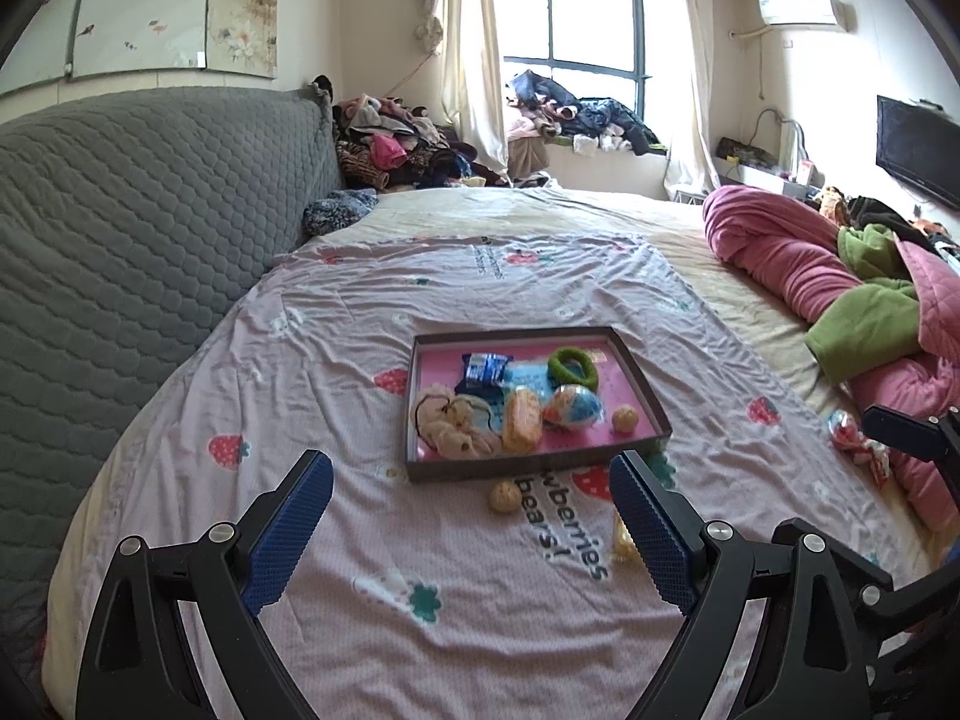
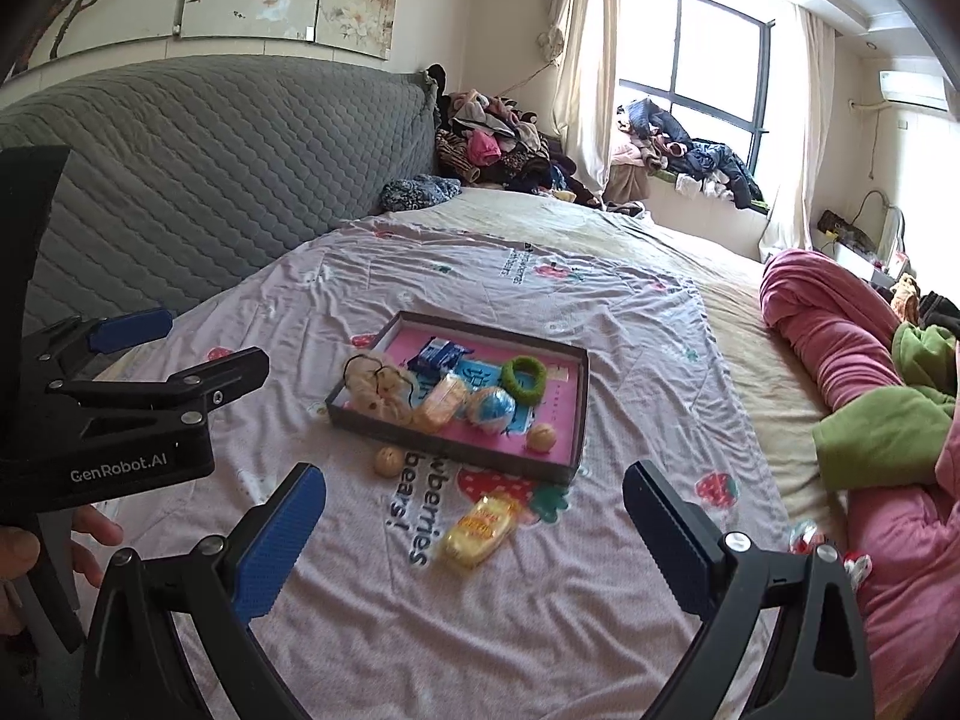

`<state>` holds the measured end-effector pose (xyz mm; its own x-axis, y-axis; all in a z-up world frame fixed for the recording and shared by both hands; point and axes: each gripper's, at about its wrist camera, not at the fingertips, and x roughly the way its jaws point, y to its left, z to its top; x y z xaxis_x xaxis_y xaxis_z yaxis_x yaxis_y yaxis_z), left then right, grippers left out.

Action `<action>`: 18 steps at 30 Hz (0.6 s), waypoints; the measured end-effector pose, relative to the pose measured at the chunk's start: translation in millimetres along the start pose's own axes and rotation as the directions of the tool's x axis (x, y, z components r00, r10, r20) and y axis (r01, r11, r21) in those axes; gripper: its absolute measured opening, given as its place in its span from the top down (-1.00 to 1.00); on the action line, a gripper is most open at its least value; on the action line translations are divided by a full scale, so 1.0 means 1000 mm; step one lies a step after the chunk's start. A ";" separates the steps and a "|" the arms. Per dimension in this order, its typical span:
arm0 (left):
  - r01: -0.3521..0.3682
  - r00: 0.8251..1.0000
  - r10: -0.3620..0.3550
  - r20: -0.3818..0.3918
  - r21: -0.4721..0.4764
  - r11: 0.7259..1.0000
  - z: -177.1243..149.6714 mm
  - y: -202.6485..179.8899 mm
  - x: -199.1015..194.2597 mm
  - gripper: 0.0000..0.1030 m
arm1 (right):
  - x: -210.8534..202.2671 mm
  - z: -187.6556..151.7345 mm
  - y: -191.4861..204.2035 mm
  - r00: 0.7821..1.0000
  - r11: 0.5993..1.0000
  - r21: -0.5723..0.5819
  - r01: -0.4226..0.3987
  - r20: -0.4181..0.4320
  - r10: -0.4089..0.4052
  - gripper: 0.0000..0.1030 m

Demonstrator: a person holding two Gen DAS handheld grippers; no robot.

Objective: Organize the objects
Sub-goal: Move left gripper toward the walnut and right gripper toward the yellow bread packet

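Left gripper (image 1: 471, 498): fingers wide apart, holding nothing.
Right gripper (image 2: 474, 507): fingers wide apart, holding nothing.
Yellow packet (image 2: 480, 529): just outside tray (image 2: 576, 408), on bed.

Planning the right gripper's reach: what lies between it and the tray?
In the right wrist view, a yellow packet lies on the sheet between the right gripper and the tray.

Both wrist cameras are looking low across the bed (image 1: 360, 600) toward the window (image 1: 576, 18), sharing the nearby tray (image 1: 528, 468), the right one sitting further right.
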<state>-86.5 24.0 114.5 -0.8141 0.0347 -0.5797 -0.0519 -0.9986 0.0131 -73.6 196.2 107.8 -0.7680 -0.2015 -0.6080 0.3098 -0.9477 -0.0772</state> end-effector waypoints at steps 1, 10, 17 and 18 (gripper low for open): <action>0.001 1.000 -0.001 -0.003 0.005 1.000 -0.005 -0.001 -0.003 -0.82 | -0.002 -0.004 0.002 1.000 1.000 0.002 -0.002 -0.003 0.002 -0.95; -0.003 0.999 0.003 -0.032 0.005 1.000 -0.038 0.002 -0.011 -0.82 | -0.007 -0.034 0.018 0.999 1.000 0.006 -0.016 -0.036 0.017 -0.95; -0.008 0.998 0.008 -0.055 0.005 1.000 -0.054 0.002 -0.009 -0.82 | -0.007 -0.050 0.021 0.998 1.000 0.017 -0.021 -0.051 0.021 -0.95; -0.010 0.998 0.010 -0.056 0.006 1.000 -0.056 0.002 -0.009 -0.82 | -0.008 -0.052 0.021 0.998 1.000 0.020 -0.021 -0.053 0.022 -0.95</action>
<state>-46.5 19.3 74.4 -0.7807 0.0220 -0.6245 -0.0474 -0.9986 0.0240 -31.8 190.8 69.3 -0.7304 -0.2091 -0.6503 0.3148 -0.9479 -0.0487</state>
